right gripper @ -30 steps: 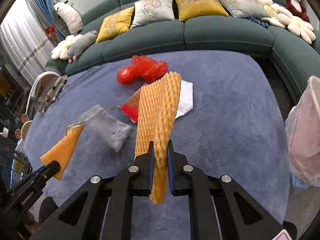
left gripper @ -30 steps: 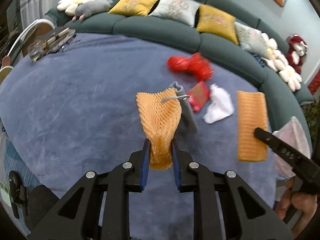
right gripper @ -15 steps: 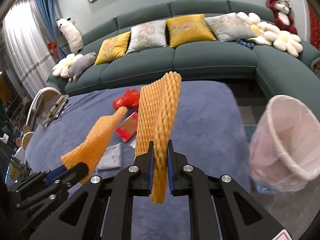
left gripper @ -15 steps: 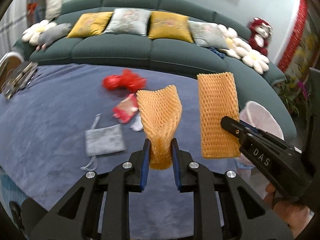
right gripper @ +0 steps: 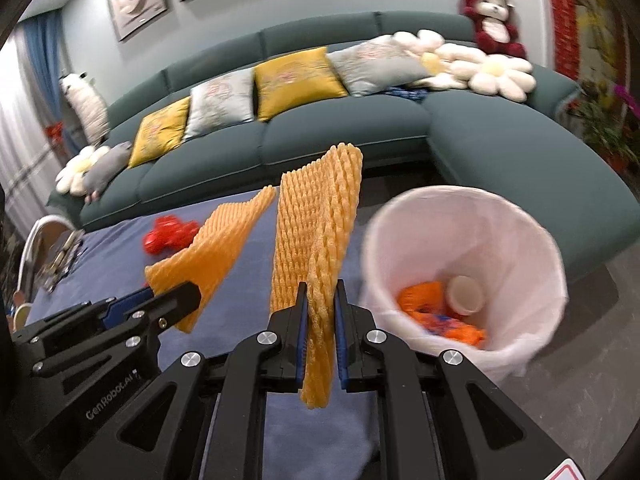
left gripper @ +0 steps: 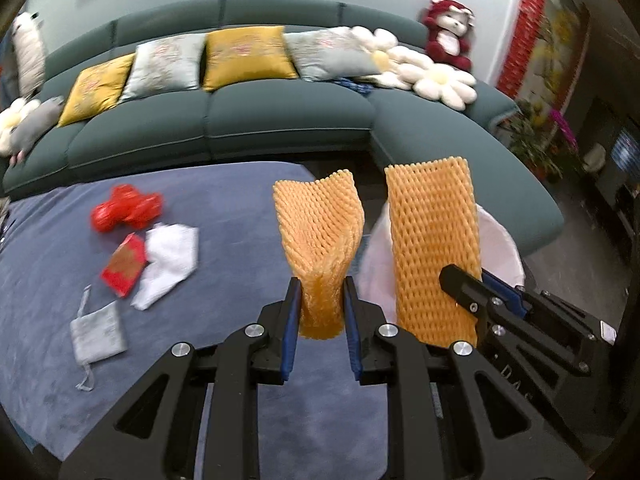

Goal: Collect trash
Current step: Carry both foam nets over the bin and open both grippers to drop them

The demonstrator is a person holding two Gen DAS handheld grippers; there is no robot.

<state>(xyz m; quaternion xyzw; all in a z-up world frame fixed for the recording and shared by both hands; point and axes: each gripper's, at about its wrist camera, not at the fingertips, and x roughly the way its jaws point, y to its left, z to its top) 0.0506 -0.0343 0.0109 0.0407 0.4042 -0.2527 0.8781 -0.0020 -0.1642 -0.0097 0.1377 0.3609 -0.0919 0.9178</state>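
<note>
— Teal sofa (left gripper: 280, 120) curved behind a blue velvety counter (left gripper: 224, 240). What did the tongs hold?

— Left tongs (left gripper: 320, 312) pinched an orange foam net (left gripper: 320, 240) by its lower end; it stood upright, flaring at the top. Right tongs (right gripper: 320, 308), nearly closed, gripped a flat net sleeve (right gripper: 316, 240), long axis also upright.

— And the bin?

— White-lined round bin (right gripper: 520, 240) sat just right of both nets, orange scraps and a cup inside. Red mesh (left gripper: 126, 212), red packet (left gripper: 124, 266), white tissue (left gripper: 168, 264) and grey pouch (left gripper: 98, 332) lay on the counter.
</note>
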